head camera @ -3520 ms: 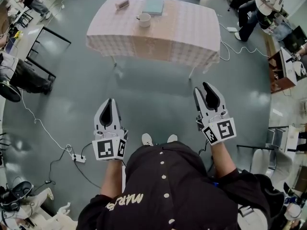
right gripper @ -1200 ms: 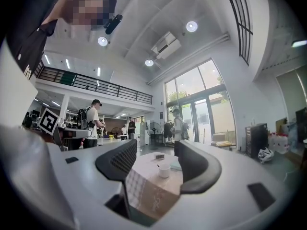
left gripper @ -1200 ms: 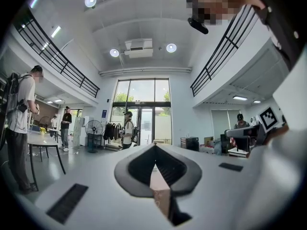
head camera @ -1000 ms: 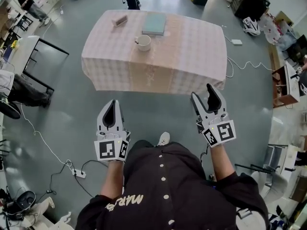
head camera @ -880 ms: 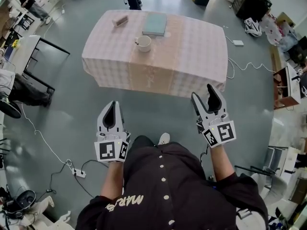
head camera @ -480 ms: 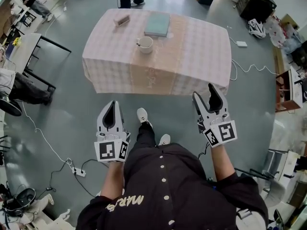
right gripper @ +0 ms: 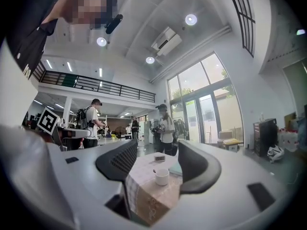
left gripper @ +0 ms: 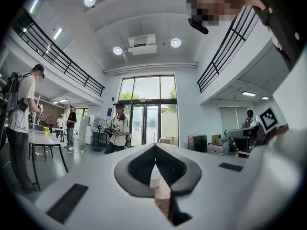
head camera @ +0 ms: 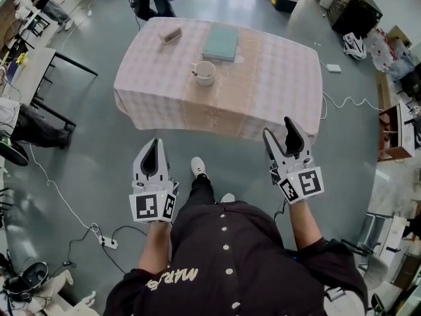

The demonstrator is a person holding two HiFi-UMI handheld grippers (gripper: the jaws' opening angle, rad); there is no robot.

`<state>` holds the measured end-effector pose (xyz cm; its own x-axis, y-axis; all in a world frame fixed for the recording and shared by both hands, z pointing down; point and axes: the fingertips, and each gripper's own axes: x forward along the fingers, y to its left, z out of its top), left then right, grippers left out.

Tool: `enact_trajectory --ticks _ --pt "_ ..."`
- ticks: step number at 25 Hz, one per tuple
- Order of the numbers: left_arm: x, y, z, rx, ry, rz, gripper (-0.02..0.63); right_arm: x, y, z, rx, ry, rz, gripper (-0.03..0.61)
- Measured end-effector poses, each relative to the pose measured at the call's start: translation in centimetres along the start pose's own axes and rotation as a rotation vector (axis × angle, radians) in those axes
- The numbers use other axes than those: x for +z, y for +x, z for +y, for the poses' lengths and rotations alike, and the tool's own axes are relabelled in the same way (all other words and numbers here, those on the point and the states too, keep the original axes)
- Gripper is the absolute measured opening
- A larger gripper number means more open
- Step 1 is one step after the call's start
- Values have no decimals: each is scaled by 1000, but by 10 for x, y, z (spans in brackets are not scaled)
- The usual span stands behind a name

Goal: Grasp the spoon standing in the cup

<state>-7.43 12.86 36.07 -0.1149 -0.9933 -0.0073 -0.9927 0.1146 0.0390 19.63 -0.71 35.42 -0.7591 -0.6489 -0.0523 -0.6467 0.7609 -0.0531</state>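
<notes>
We see the left gripper point(head camera: 150, 143) jaws pressed together, empty. The right gripper point(head camera: 279, 129) jaws are spread wide, touching nothing. The cup point(head camera: 204, 73) with the spoon point(head camera: 195, 70) sits well inside the table point(head camera: 276, 78) edges, far from both.

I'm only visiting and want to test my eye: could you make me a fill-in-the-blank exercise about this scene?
The white cup stands on a cloth-covered ___.
The jaws of the right hand-held gripper stand ___.
The left hand-held gripper holds ___.
The spoon stands inside the ___.
Missing words: table; apart; nothing; cup.
</notes>
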Motion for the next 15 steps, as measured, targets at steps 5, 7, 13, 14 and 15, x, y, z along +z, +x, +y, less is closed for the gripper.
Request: enact_trajectory --ticks 5,7,13,14,15 --pt "5 35 24 2 1 -3 11 1 42 -7 -5 5 -3 252" --pt "4 48 33 1 -1 0 11 1 58 -10 -5 7 -3 252" --pt "1 93 64 -2 -14 6 11 -3 111 -16 -8 5 9 252" --pt "1 101 69 -5 -14 5 11 -4 120 -17 -11 5 8 252" --pt "1 108 74 -8 -14 4 11 -3 128 -18 -15 7 6 252"
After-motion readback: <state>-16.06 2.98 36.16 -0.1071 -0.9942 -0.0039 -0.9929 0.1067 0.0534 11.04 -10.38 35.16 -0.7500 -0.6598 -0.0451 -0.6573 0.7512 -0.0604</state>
